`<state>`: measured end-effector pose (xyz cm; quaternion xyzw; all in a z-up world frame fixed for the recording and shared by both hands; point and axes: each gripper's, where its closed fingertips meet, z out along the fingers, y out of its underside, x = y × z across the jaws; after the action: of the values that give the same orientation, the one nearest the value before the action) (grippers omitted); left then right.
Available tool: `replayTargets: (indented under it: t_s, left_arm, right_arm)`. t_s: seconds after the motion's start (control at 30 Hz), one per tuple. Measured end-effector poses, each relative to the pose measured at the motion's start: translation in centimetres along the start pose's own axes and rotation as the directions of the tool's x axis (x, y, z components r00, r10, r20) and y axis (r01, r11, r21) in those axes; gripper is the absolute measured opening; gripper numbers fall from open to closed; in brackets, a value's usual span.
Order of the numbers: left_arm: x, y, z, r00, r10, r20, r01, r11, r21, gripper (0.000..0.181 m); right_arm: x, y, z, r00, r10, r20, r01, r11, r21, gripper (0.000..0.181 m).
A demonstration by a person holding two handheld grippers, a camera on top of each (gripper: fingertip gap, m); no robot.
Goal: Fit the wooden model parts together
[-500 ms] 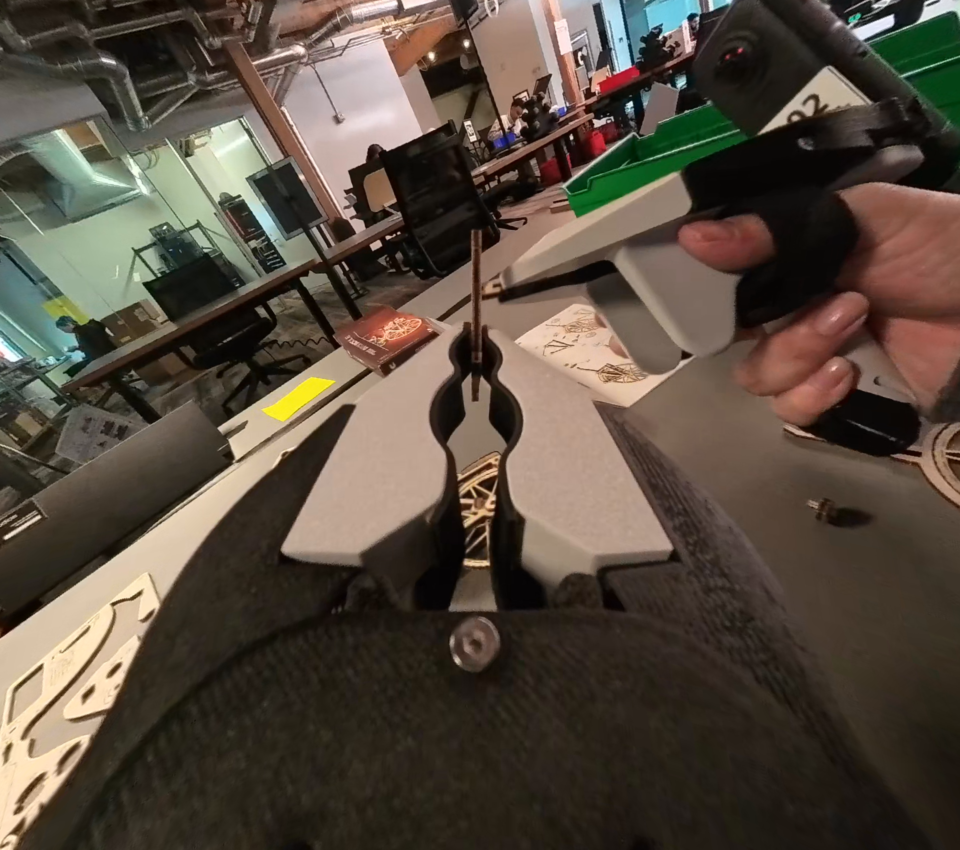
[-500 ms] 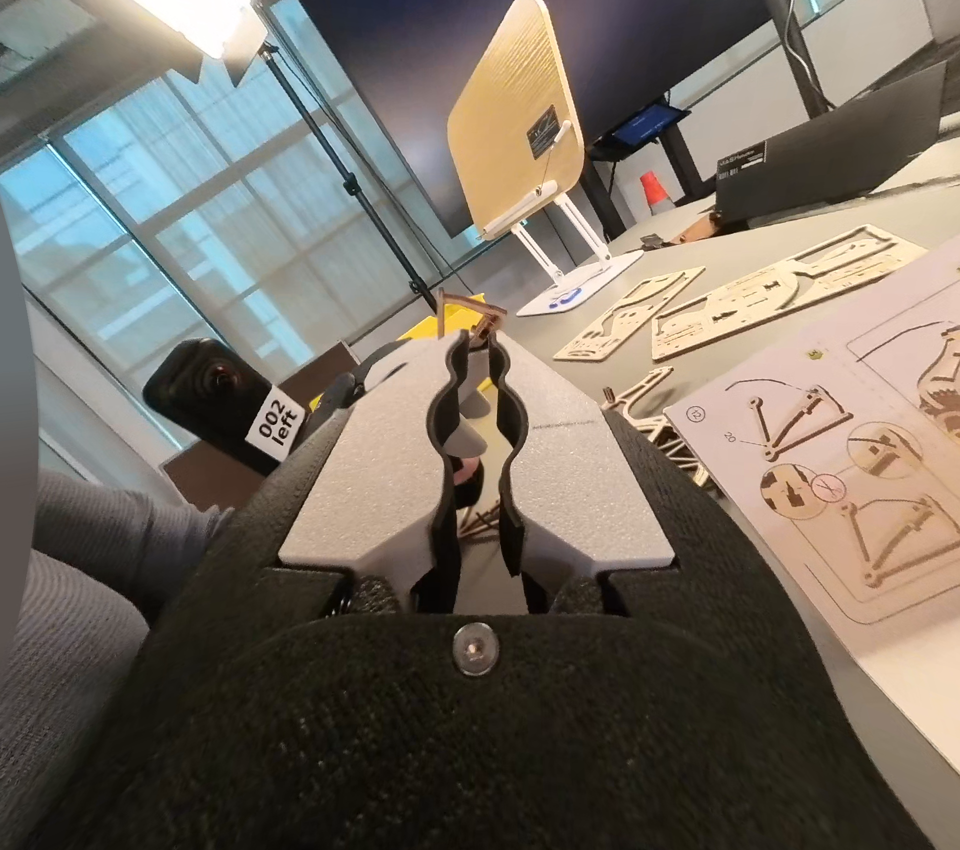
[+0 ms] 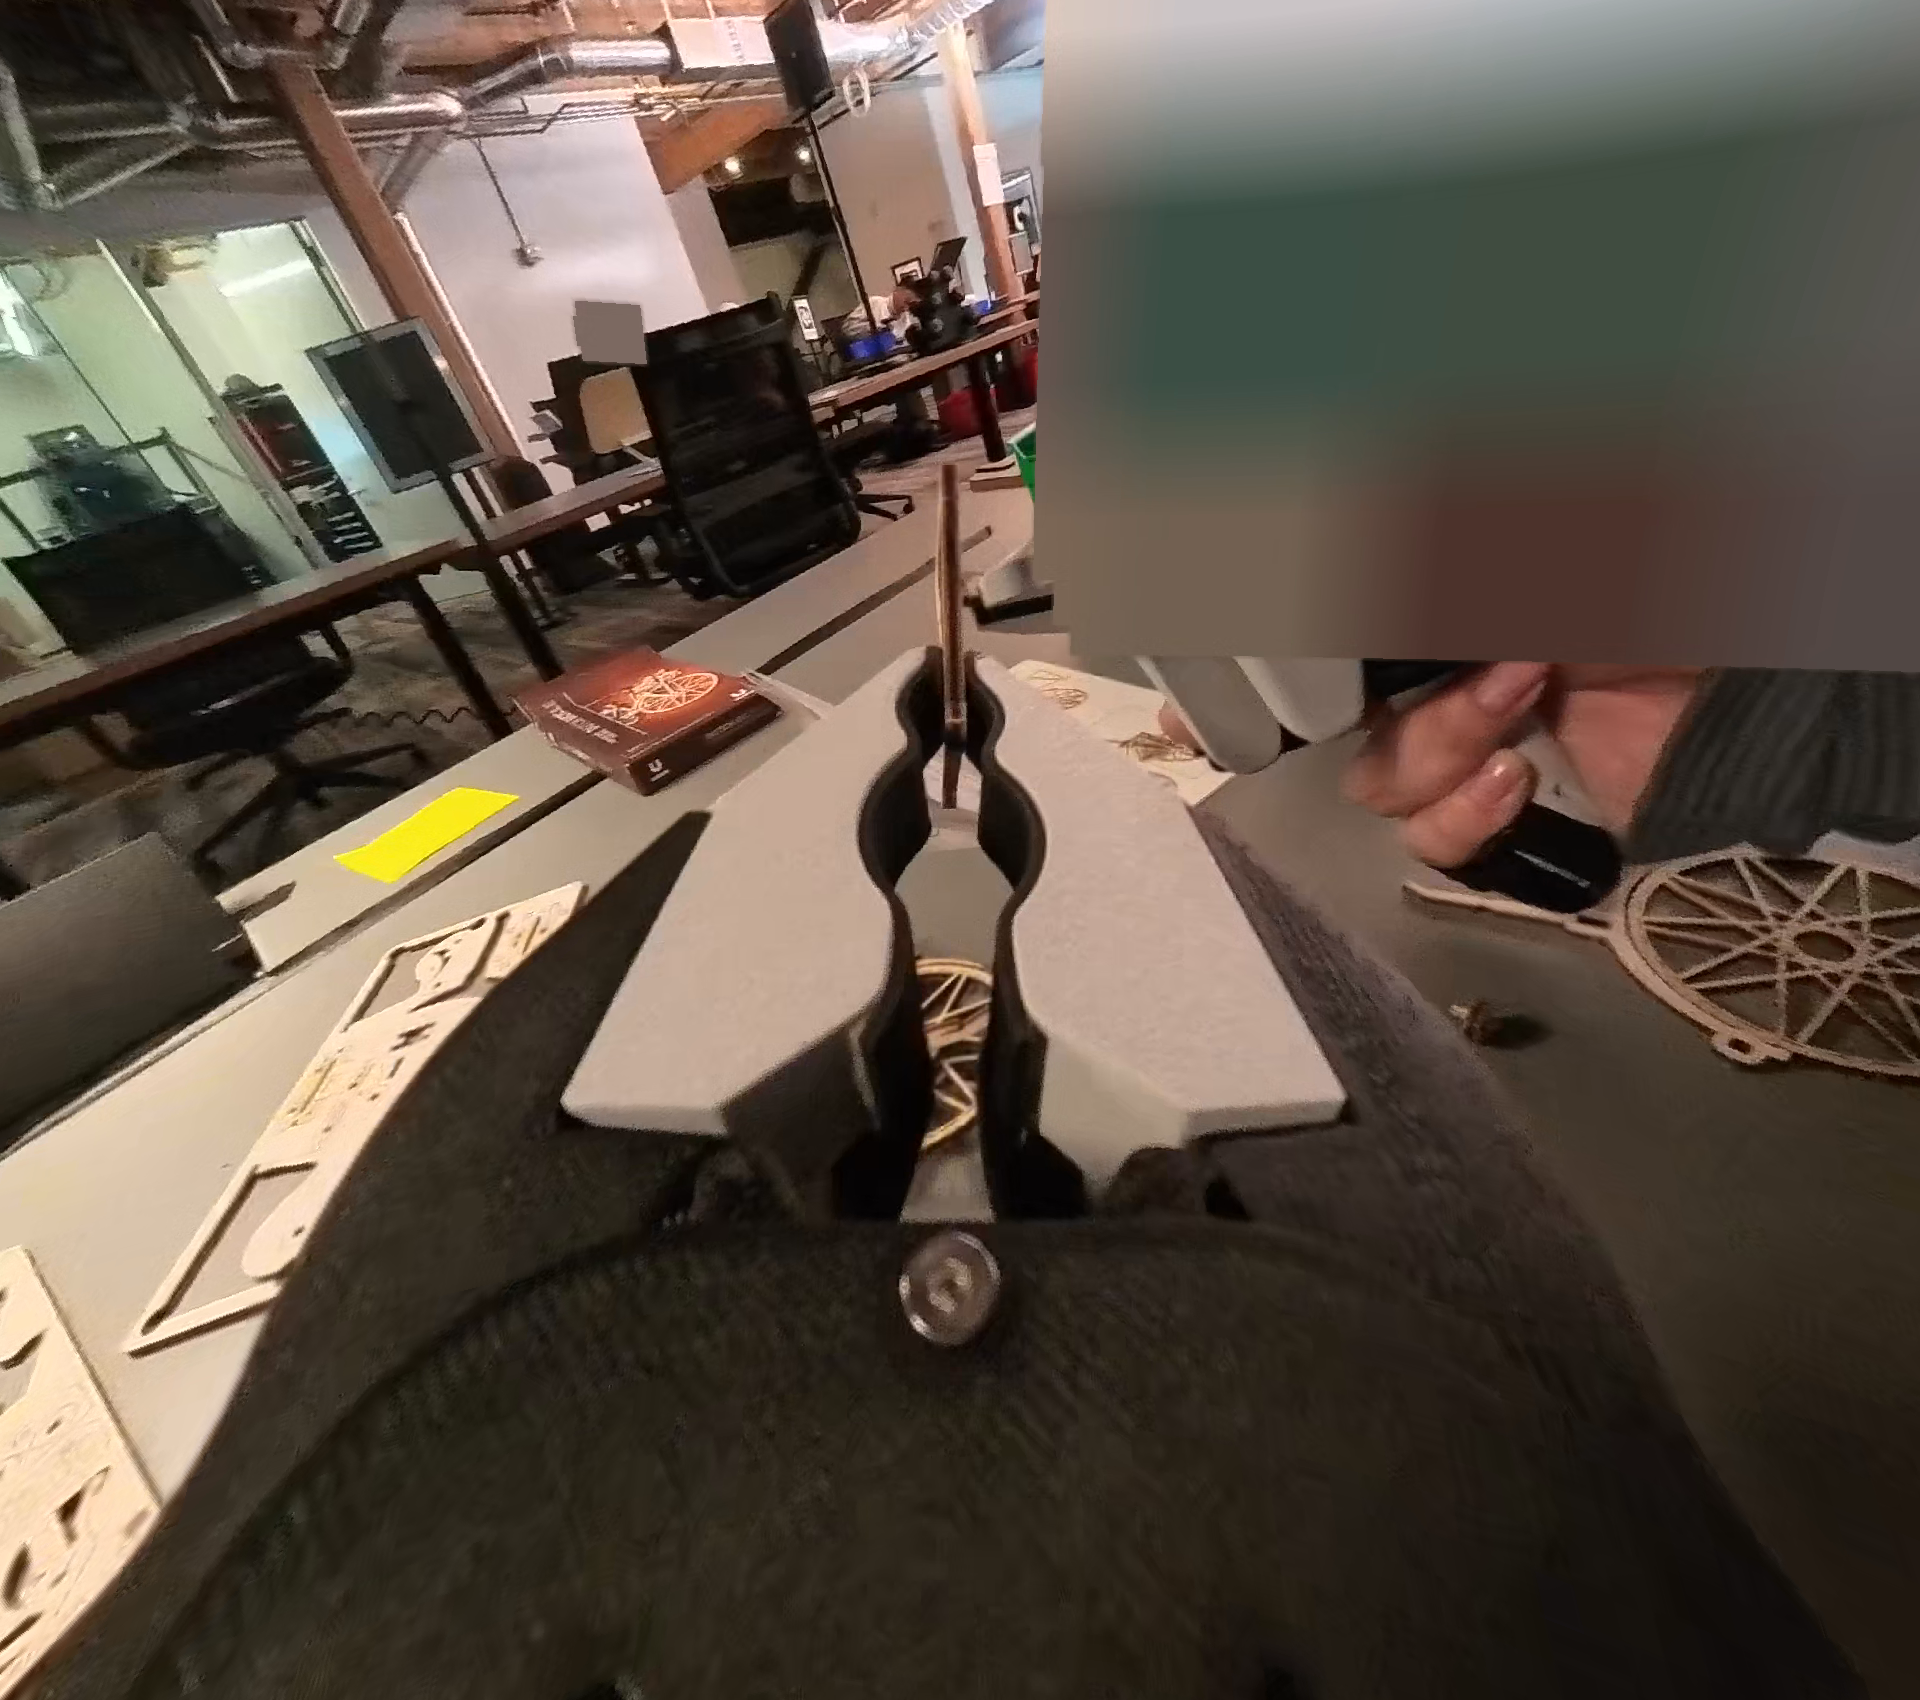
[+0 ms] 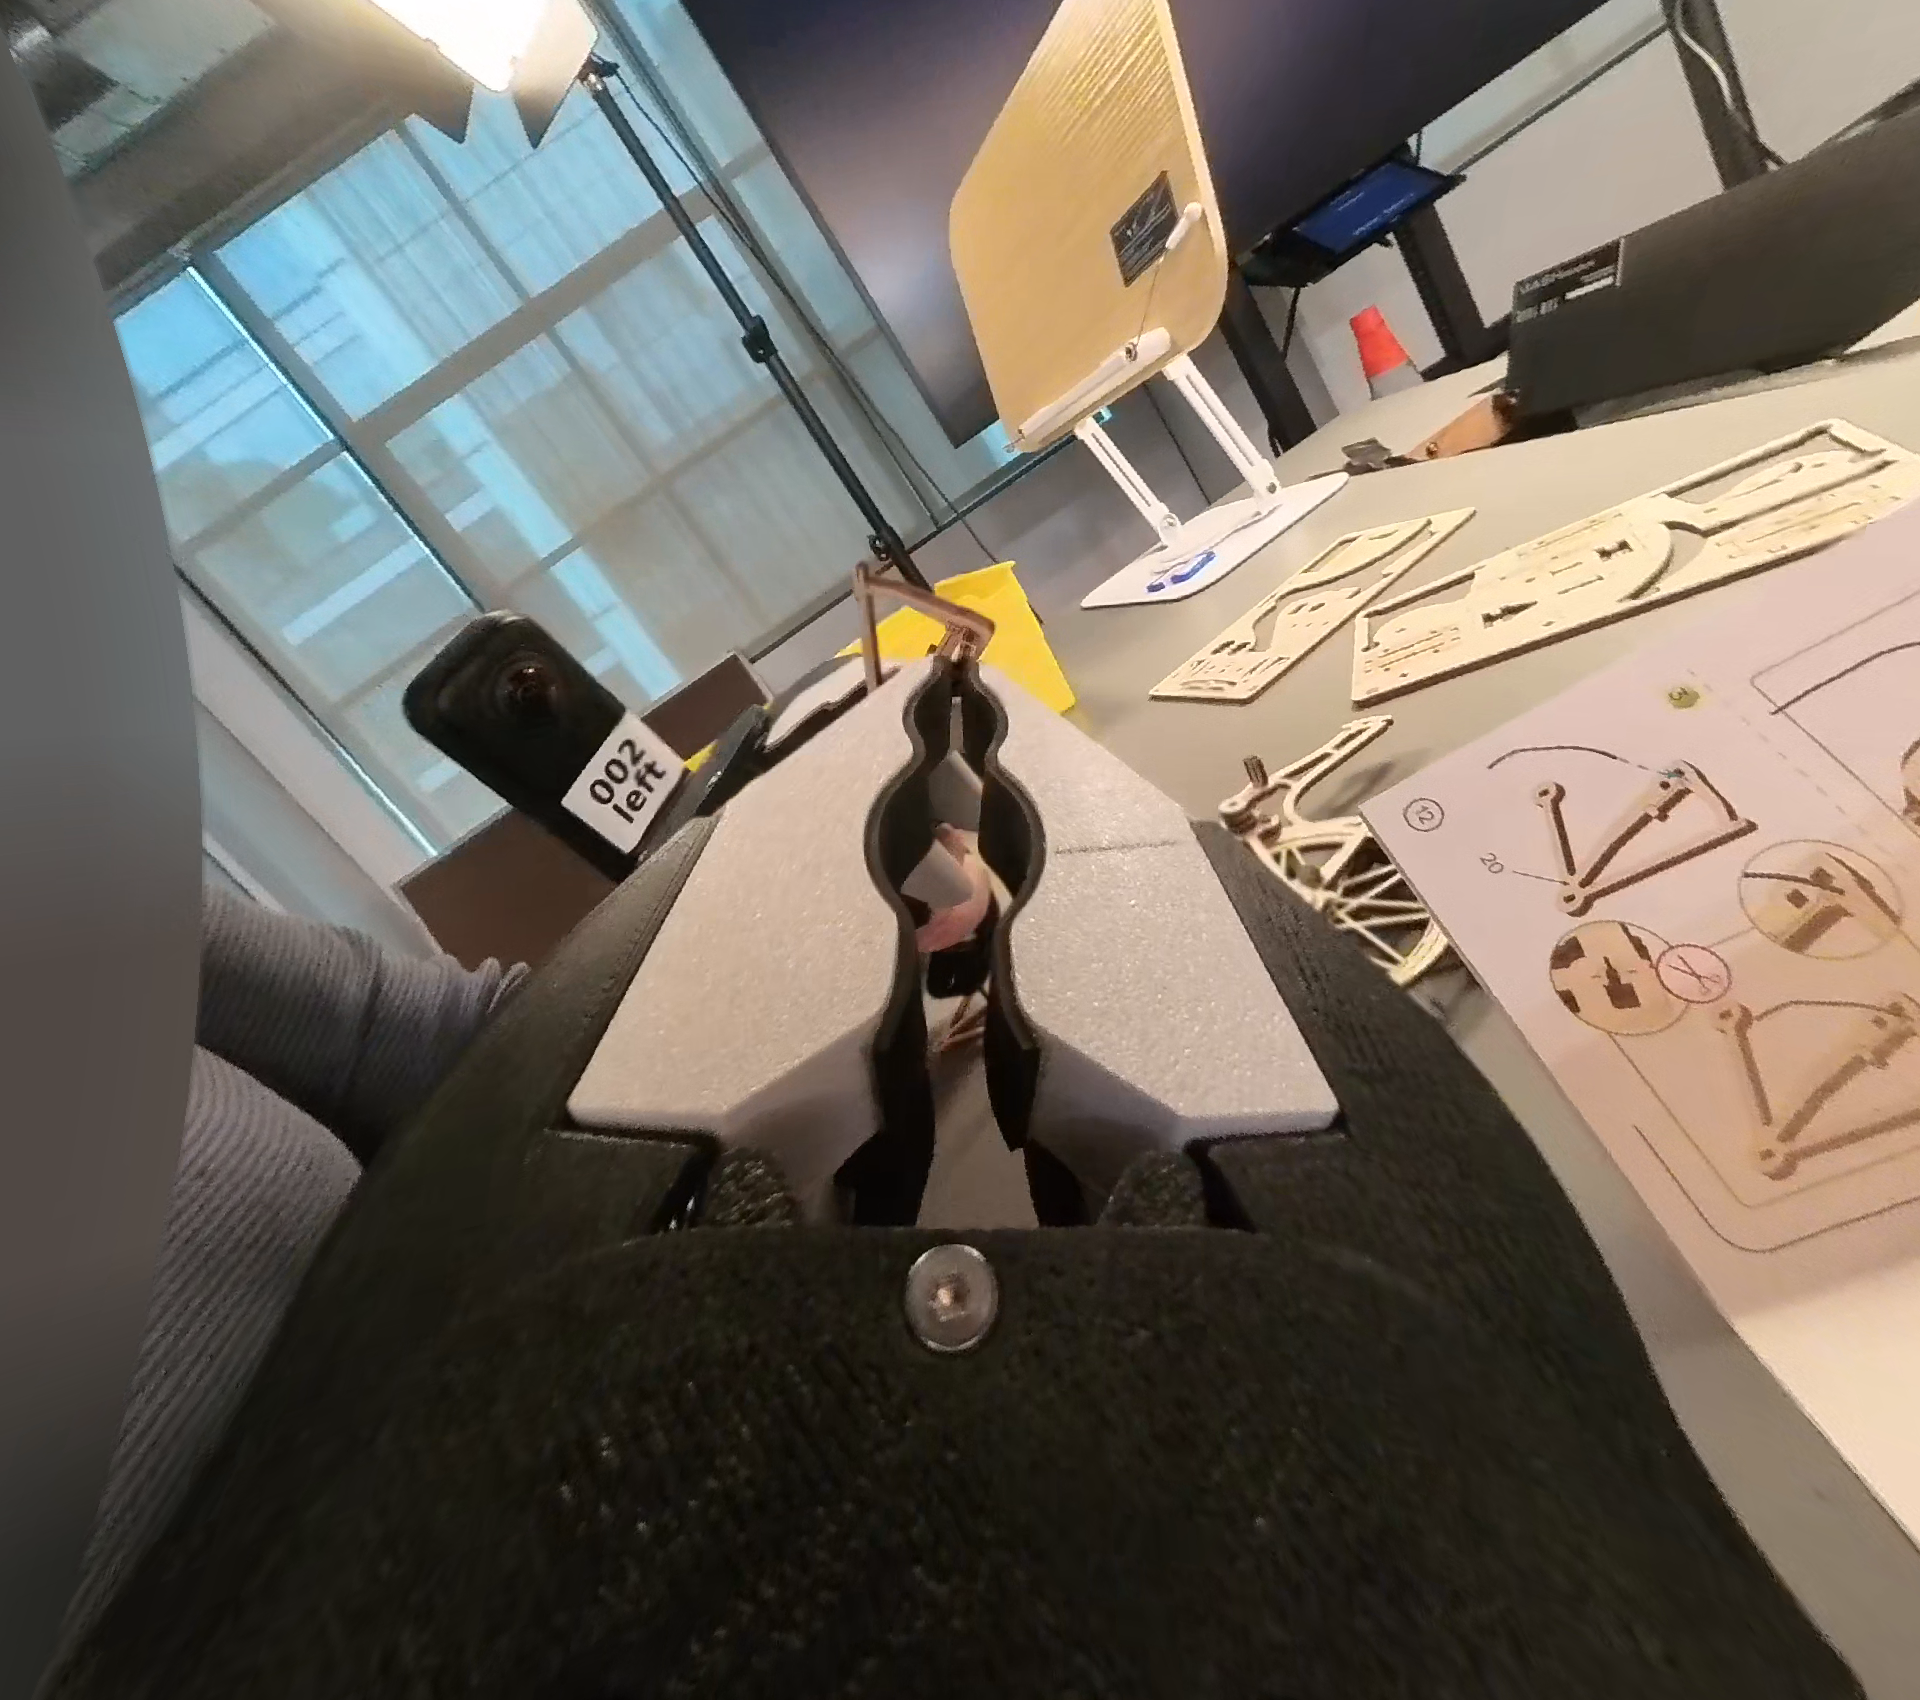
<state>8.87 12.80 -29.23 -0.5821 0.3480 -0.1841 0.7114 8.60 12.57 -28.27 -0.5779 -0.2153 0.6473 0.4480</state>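
my left gripper [image 3: 948, 694]: jaws pinched on a thin wooden strip [image 3: 945, 580] at the very tips. the strip stands edge-on to the camera, long axis upright, pointing up and away from the fingers, its lower end tucked between the black pads [image 3: 902, 777].

my right gripper [image 4: 956, 674]: jaws nearly together, tips nipping the small corner end of a bent wooden piece [image 4: 920, 606]. that piece sits just above and left of the fingertips; one leg runs level to the left, the other drops down behind the left gripper's grey fingers (whether the two parts already touch i cannot tell).

my right hand [image 3: 1475, 767], seen from the left wrist: wrapped on the right gripper's handle, just right of the strip.

table [image 3: 1714, 1235], grey, outward from there:
- spoked wooden wheel [image 3: 1787, 954], flat, right of the left gripper.
- small screw [image 3: 1481, 1016], near the wheel.
- brown box [image 3: 649, 715], ahead left.
- yellow note [image 3: 426, 829].
- punched wooden sheets [image 4: 1538, 590], flat, ahead right.
- instruction sheet [image 4: 1662, 923], right of the right gripper.
- wooden frame part [image 4: 1320, 829], beside that sheet's edge.
- book stand [image 4: 1101, 196], upright, farther back.
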Motion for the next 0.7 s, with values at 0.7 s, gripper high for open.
replayTargets:
  t_s: [0.7]
  left_arm:
    - [0.7, 1.3, 0.1, 0.979, 0.205, -0.022, -0.206, 0.975, -0.078, 0.001]
  right_arm:
    - [0.4, 0.9, -0.5, 0.999, 0.053, -0.009, -0.054, 0.995, -0.079, 0.0]
